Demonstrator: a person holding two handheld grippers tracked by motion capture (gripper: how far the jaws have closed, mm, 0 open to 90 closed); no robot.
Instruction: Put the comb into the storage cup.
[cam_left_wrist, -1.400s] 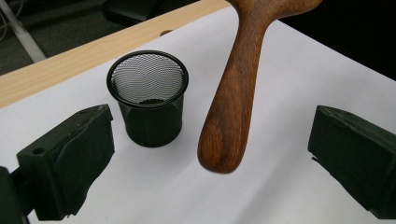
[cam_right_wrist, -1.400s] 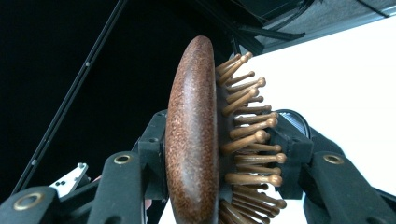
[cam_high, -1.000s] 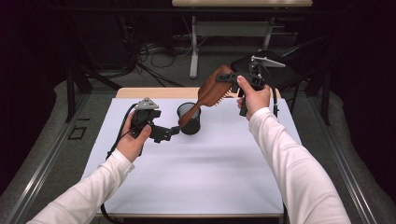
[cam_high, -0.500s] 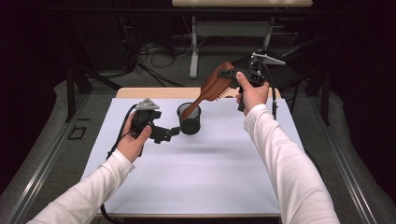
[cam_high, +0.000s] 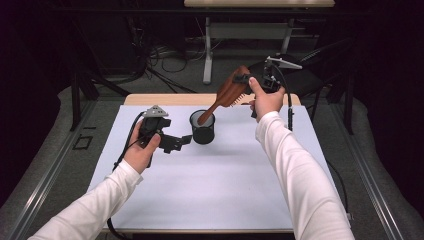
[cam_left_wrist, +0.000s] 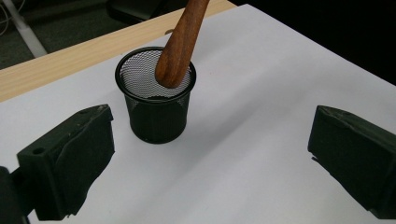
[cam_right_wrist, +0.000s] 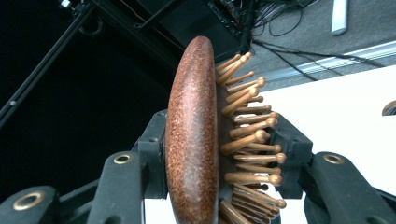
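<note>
A brown wooden hairbrush (cam_high: 227, 95) hangs slanted above the table, its handle end dipped into a black mesh cup (cam_high: 202, 127). My right gripper (cam_high: 244, 85) is shut on the brush's head; in the right gripper view the head (cam_right_wrist: 196, 135) and its wooden bristles sit clamped between the two jaws. My left gripper (cam_high: 180, 142) rests low on the white mat just left of the cup, open with nothing in it. In the left gripper view the cup (cam_left_wrist: 155, 103) stands ahead between the spread jaws, with the handle (cam_left_wrist: 180, 46) inside its rim.
A white mat (cam_high: 210, 180) covers the wooden table (cam_high: 150, 99), whose far edge shows behind the cup. Beyond it lie a dark floor with cables (cam_high: 165, 55) and a white desk leg (cam_high: 207, 47). A dark chair (cam_high: 310, 67) stands behind the right hand.
The right hand has shifted slightly up and back with the brush, tilting it steeper, and the handle end now sits in the cup. The left gripper has stayed put.
</note>
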